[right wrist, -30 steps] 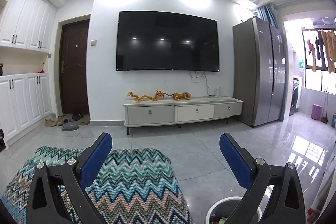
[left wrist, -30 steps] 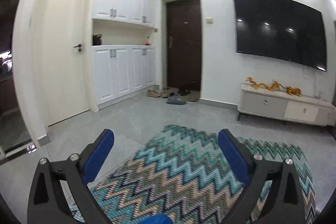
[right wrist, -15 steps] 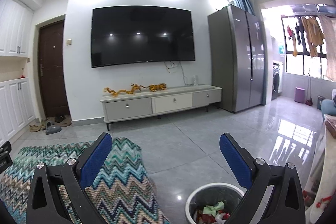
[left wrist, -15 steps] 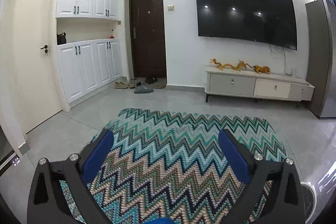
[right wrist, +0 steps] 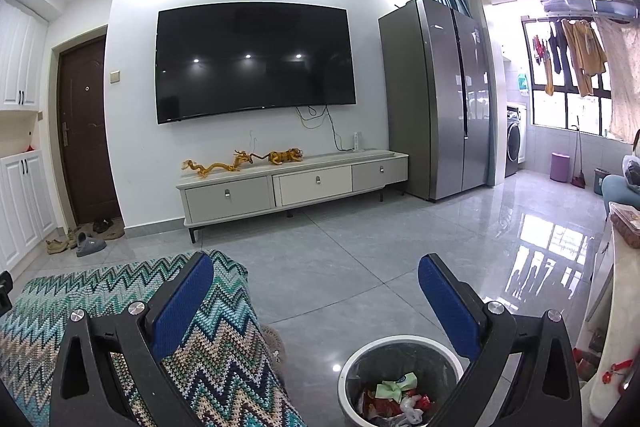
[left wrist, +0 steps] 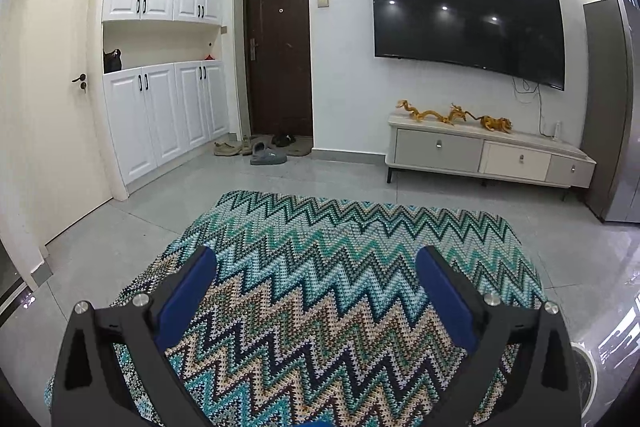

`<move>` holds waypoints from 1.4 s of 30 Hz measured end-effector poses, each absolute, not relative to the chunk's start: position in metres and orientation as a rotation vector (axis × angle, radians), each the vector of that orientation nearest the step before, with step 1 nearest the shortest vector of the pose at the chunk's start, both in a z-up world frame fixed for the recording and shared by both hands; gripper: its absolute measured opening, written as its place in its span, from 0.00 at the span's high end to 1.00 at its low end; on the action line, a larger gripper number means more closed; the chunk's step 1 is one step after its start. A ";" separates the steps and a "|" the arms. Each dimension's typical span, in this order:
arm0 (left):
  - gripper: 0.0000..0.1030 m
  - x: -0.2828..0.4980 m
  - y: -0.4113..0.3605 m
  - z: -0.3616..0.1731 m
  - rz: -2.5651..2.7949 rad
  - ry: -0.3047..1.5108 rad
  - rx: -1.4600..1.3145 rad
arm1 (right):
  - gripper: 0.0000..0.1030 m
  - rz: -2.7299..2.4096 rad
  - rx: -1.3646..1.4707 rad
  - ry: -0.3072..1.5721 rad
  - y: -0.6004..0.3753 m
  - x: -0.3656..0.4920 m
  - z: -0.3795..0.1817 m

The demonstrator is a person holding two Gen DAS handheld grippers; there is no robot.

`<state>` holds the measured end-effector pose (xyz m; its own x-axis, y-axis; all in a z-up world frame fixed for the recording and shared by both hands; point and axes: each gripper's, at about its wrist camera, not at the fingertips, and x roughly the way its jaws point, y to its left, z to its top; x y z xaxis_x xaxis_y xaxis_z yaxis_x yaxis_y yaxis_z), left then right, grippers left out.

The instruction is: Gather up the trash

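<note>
Both views had swung rightward since the earlier frames, bringing the trash bin (right wrist: 400, 379) near and low-right, just below the right gripper (right wrist: 316, 303). Its fingers stood apart and empty; the left gripper (left wrist: 316, 291), likewise spread, hung over the zigzag rug (left wrist: 340, 247), farther from the bin.

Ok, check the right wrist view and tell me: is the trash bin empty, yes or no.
No, the trash bin on the floor beside the zigzag rug holds crumpled wrappers, green, red and white.
</note>
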<state>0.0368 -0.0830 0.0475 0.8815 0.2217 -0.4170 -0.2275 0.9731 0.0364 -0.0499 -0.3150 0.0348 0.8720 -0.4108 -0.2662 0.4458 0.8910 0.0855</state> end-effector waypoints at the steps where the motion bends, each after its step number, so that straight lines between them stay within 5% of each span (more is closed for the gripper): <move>1: 0.02 0.036 -0.083 0.047 0.233 0.434 -0.016 | 0.00 -0.448 0.148 0.246 -0.316 -0.051 0.035; 42: 0.02 0.018 -0.110 0.060 0.136 0.392 0.039 | 0.00 -0.442 0.164 0.246 -0.324 -0.058 0.034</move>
